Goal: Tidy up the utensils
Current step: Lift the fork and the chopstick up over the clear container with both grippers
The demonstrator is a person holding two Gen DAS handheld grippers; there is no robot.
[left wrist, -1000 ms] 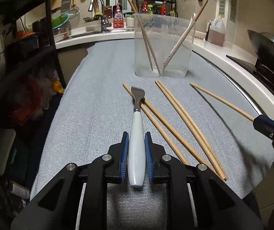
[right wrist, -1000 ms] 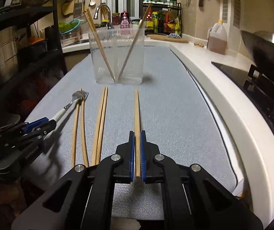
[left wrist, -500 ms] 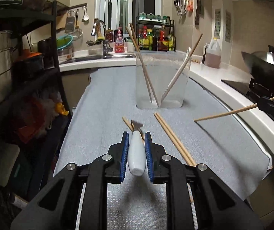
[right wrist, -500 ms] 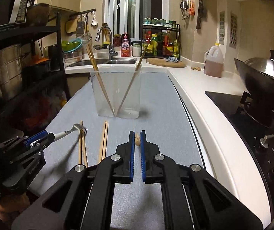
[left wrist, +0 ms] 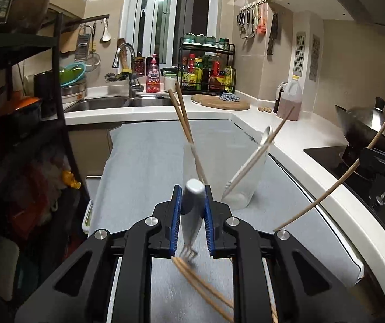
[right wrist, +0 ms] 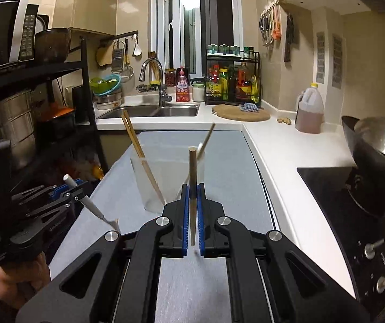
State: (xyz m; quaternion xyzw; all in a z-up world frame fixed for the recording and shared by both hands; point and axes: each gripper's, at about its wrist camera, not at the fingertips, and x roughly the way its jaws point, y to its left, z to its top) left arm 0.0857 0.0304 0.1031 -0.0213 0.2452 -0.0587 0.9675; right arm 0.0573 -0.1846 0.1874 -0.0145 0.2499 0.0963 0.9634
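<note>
Both grippers' fingers clamp utensils: left [left wrist: 191, 220] fork [left wrist: 191, 210], right [right wrist: 192, 218] chopstick [right wrist: 192, 188], tip blurred.

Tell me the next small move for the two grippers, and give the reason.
Probably carry both forward over the clear container and lower them in. The left gripper is shut on the fork, tines down, and the right gripper is shut on a chopstick, both lifted above the cloth and short of the container, which already holds chopsticks.
</note>
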